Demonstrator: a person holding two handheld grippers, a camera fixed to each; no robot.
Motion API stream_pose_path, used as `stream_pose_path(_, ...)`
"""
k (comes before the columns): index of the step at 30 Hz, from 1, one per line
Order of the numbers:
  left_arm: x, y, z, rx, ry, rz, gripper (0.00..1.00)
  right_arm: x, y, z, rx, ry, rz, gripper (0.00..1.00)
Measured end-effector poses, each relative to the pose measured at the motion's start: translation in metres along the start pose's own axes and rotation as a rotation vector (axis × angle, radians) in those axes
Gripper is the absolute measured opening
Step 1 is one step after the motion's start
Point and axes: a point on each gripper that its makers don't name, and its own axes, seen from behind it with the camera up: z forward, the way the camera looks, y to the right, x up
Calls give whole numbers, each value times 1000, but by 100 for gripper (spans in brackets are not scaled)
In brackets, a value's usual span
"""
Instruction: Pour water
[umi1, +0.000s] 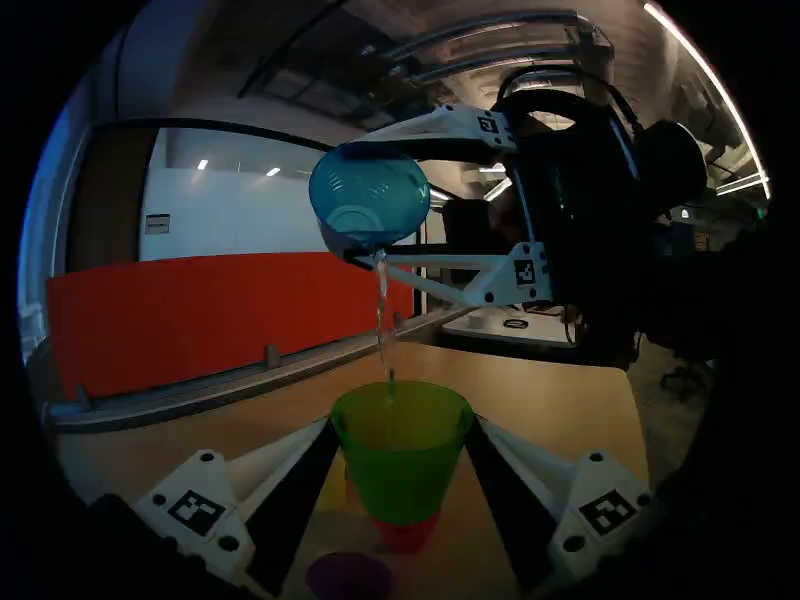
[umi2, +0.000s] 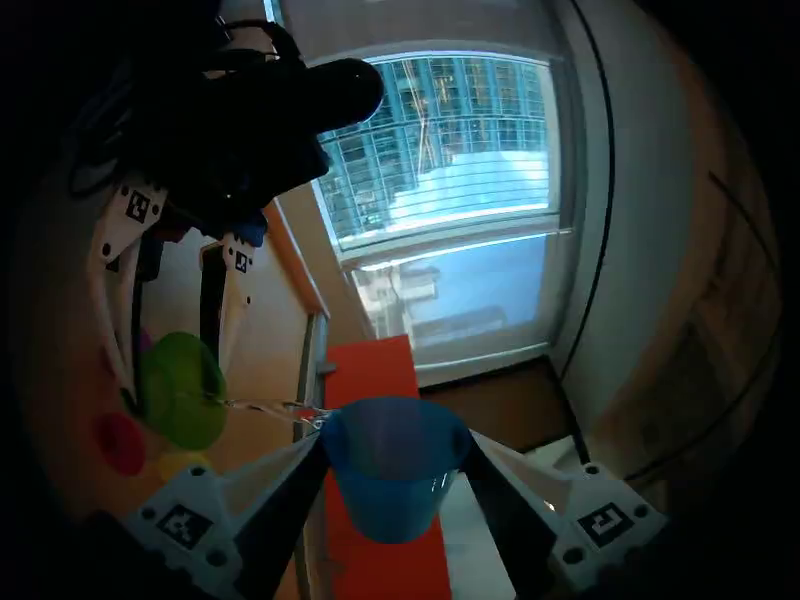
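Pour under way: the right gripper (umi1: 350, 205), its two fingers closed on the sides of a blue cup (umi1: 368, 200), holds that cup tipped on its side above the green cup (umi1: 402, 470). A thin stream of water (umi1: 381, 310) falls from the blue lip into the green cup's open mouth. The left gripper (umi1: 400, 430) clasps the green cup between both fingers, narrowed to the cup's width, and holds it upright over the table (umi1: 540, 390); a red cup (umi1: 405, 535) and a purple cup (umi1: 350, 577) sit below the green cup. The stream lands near the green cup's far rim, so the pour likely goes best with the blue lip brought more squarely over the green cup's centre, the tilt raised slowly, and the green cup held level and motionless. A quicker tip risks water overshooting onto the table.
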Motion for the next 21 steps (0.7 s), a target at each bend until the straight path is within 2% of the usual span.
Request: stream_pose_path(21, 0, -1, -1, 2, 3, 2, 87, 10, 8, 4, -21, 4, -95, 91)
